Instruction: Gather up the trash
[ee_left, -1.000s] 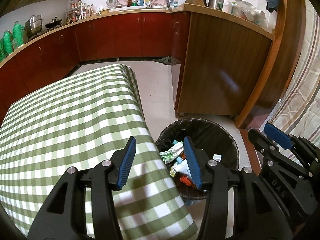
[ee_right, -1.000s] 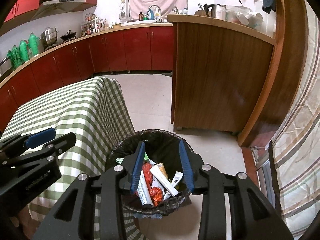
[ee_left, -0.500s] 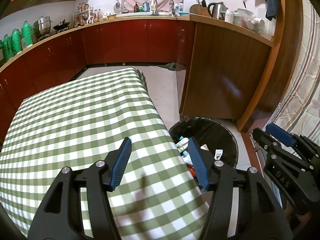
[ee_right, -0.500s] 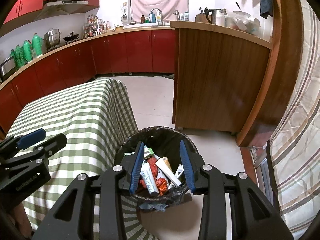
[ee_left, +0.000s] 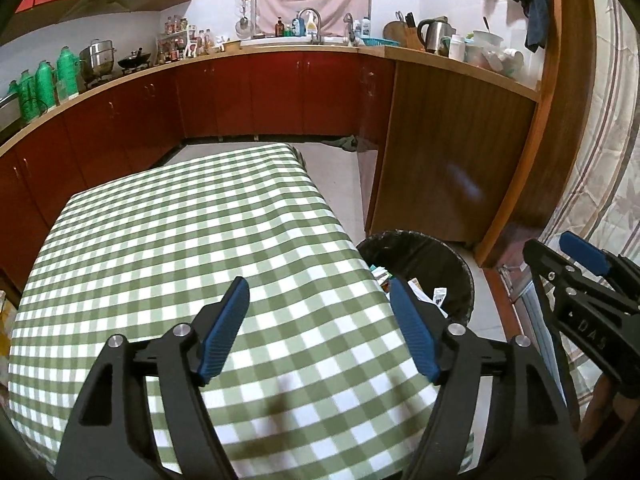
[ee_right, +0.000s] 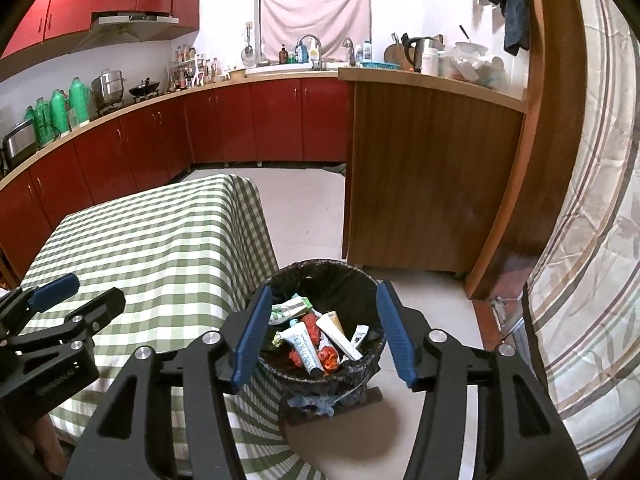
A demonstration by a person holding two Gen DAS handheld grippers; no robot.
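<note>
Trash, a heap of crumpled wrappers and squeezed tubes (ee_right: pixel 316 338), lay inside the round bin with its black plastic liner (ee_right: pixel 344 276), which stood on the floor just beside the table draped in green-and-white checked cloth (ee_left: pixel 192 232). You held your left gripper (ee_left: pixel 320 332) over that cloth with jaws spread and empty. Your right gripper (ee_right: pixel 322 334) hung above the bin, likewise spread wide, gripping nothing.

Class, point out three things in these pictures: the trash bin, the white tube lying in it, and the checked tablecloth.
Trash bin (ee_right: pixel 352 270): right wrist view, far inner wall of its black liner.
White tube (ee_right: pixel 304 345): right wrist view, middle of its body.
Checked tablecloth (ee_left: pixel 192 232): left wrist view, bare middle of the tabletop.
</note>
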